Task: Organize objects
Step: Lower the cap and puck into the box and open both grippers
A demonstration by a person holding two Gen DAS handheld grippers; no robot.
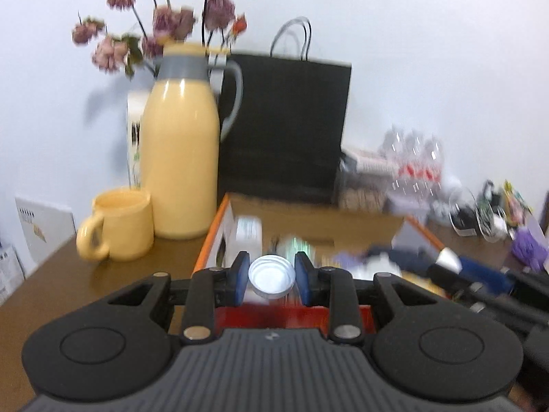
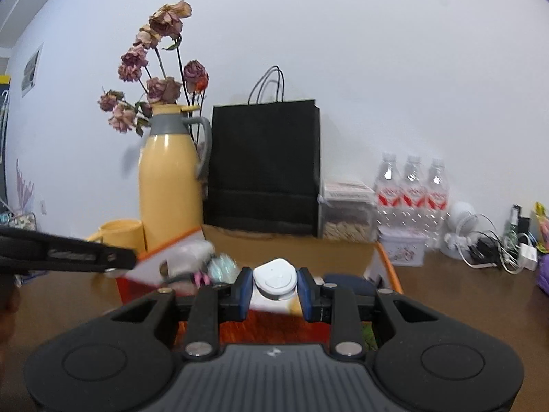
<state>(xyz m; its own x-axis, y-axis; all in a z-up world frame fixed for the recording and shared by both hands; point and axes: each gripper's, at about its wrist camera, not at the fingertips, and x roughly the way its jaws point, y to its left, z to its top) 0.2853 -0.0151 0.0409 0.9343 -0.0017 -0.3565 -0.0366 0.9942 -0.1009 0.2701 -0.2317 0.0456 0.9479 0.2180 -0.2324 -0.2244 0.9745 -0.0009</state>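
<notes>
- The left gripper (image 1: 271, 276), bottom centre of its view, clamps a white round lid (image 1: 271, 276) above the orange box (image 1: 214, 237).
- The right gripper (image 2: 274, 286) pinches a white rounded case (image 2: 275, 278), lower centre, over the same box on the counter (image 2: 446, 285).

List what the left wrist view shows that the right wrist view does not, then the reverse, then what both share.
Only the left wrist view: the left tongs shut on a round white lid, and a calendar at the table's left edge.

Only the right wrist view: the right tongs shut on a small white case, and a white tin in front of the water bottles.

Both: yellow jug, yellow mug, dried roses, black paper bag, orange-edged box.
</notes>
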